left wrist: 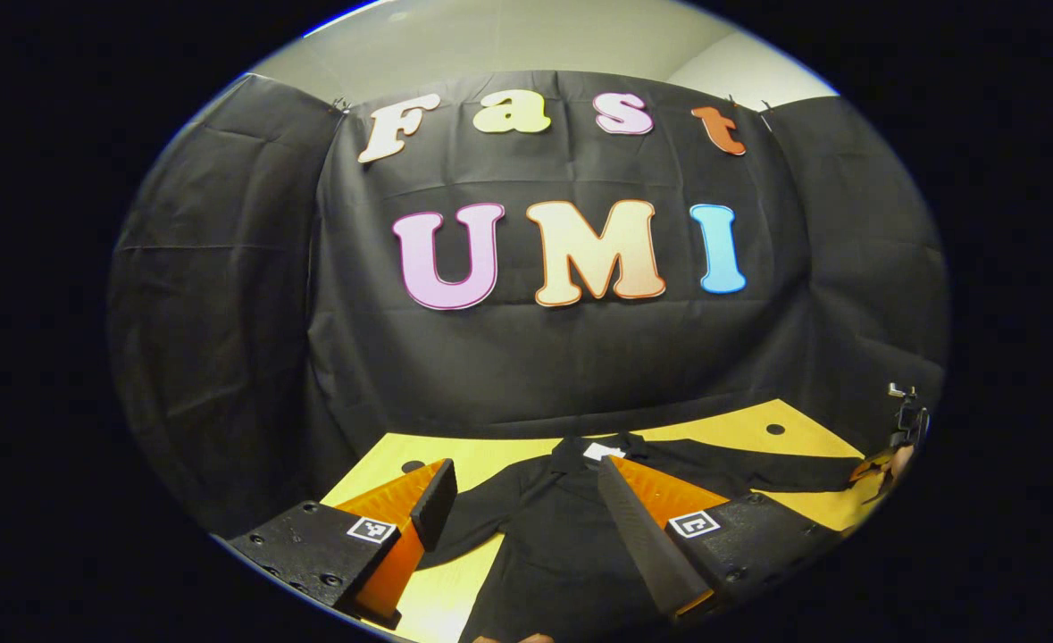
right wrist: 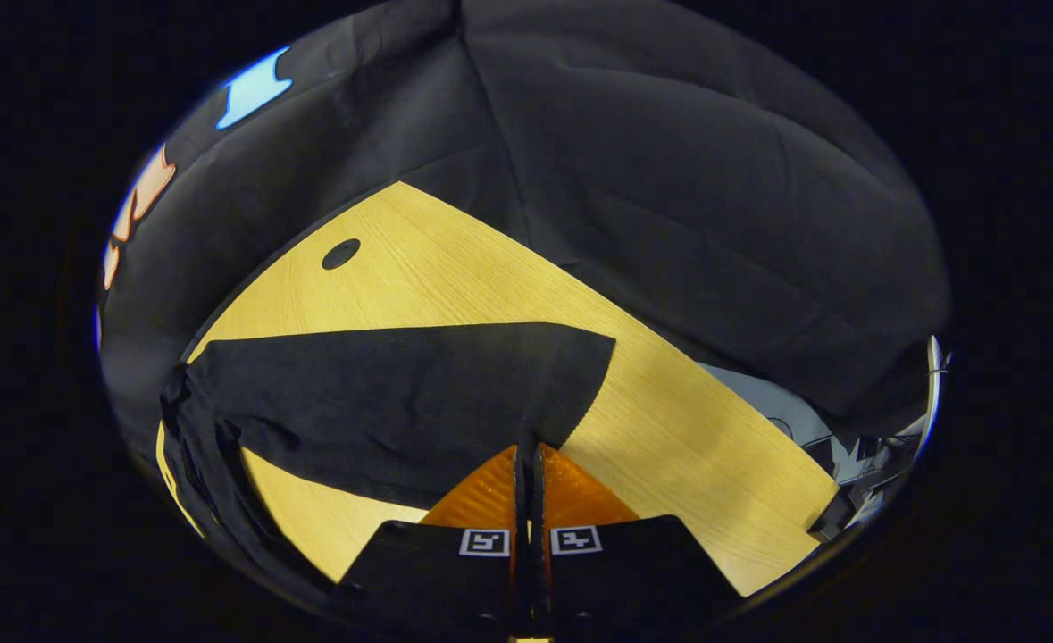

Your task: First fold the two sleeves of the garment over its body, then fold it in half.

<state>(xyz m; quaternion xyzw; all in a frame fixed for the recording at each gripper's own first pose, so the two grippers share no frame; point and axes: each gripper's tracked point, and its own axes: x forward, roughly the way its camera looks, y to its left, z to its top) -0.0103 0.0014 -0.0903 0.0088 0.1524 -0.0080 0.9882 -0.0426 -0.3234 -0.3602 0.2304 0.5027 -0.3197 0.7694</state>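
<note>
A black garment (left wrist: 553, 545) lies spread on the yellow table (left wrist: 481, 451), collar and white label (left wrist: 602, 451) toward the far side. My left gripper (left wrist: 522, 482) hovers open above the garment's chest and left shoulder, holding nothing. One sleeve (left wrist: 758, 475) stretches out to the right, where my right gripper (left wrist: 883, 466) meets its end. In the right gripper view that sleeve (right wrist: 383, 402) lies flat across the table (right wrist: 669, 420), and my right gripper (right wrist: 529, 449) is shut on the cuff's near edge. The garment's body (right wrist: 209, 455) bunches at the left.
The table has round cable holes (left wrist: 774, 429) (left wrist: 413, 465) (right wrist: 340, 254) near its far corners. Black cloth walls stand close behind and beside the table. Past the table's right edge, grey floor and some gear (right wrist: 856, 446) are visible.
</note>
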